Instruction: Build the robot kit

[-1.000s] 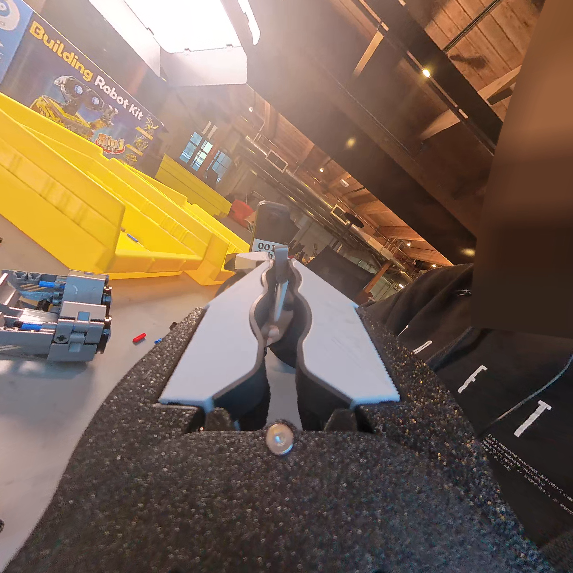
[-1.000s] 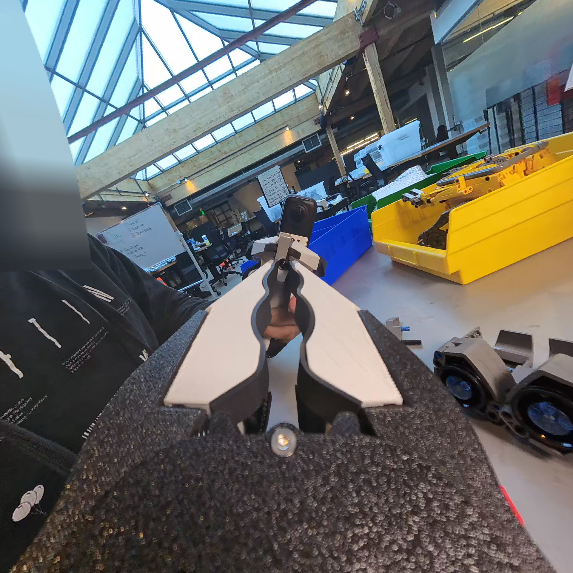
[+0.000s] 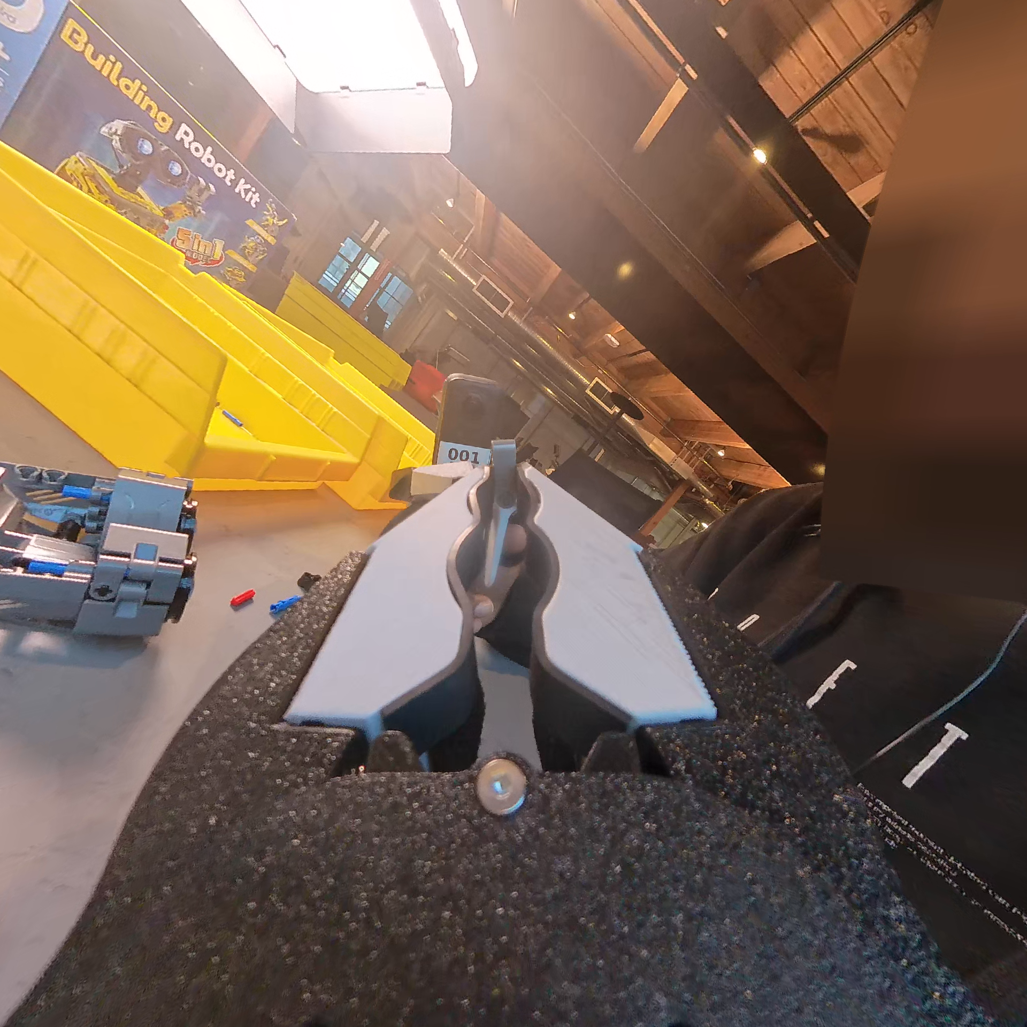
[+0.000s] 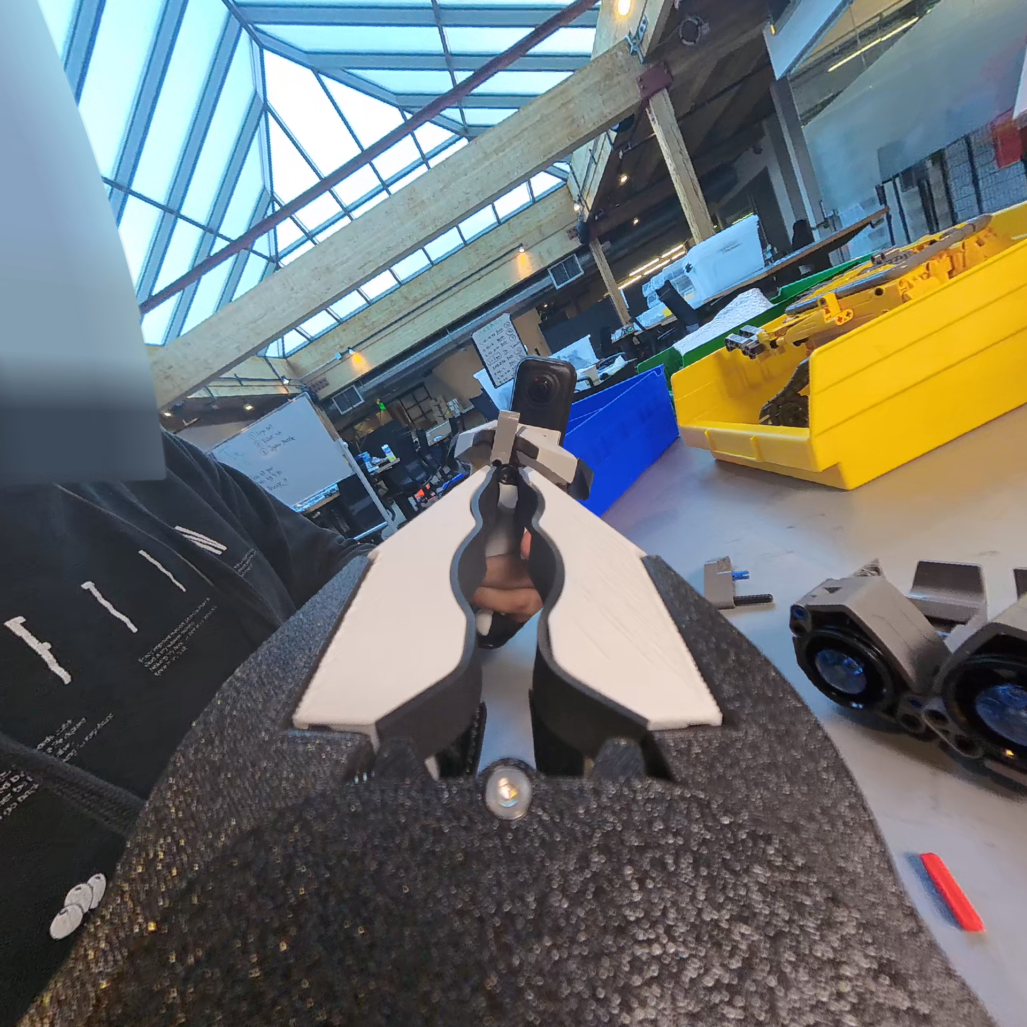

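Grey table (image 4: 778, 528) | both claws pinch one grey beam (image 3: 503, 500)

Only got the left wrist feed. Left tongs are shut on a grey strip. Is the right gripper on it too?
Observer: Yes, the right tongs are shut at the tips, the grey strip poking out past them.
Operator: What's on the table that side?
Observer: A grey two-lens block lies right of the tongs, apart from them.
Operator: Bins?
Observer: A yellow bin holds a yellow model; a blue bin stands beside it.
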Demonstrator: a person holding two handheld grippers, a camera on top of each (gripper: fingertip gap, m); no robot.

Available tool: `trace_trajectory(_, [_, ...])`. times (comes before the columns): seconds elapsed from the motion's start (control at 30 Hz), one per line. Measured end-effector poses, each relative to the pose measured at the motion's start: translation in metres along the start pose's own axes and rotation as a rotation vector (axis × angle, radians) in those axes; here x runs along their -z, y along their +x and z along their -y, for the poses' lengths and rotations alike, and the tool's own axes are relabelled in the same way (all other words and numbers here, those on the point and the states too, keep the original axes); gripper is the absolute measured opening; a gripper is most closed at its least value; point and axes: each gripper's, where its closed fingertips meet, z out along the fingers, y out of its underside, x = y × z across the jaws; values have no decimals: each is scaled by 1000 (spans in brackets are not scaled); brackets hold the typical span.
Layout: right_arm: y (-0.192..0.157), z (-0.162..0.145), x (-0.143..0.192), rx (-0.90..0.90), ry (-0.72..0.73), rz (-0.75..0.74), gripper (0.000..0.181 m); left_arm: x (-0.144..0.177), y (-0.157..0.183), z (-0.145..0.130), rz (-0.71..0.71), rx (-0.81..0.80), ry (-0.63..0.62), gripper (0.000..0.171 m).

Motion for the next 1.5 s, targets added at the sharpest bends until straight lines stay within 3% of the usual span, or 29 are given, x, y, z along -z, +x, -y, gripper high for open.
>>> trace_trajectory(1.2, [-4,2,0,-35,34,29,5,-1,-1,-2,-15,39,9,7])
trace_trajectory(1.5, [-3,3,-2,-77,73,28,4,-3,-2,4,31,-1,81,5])
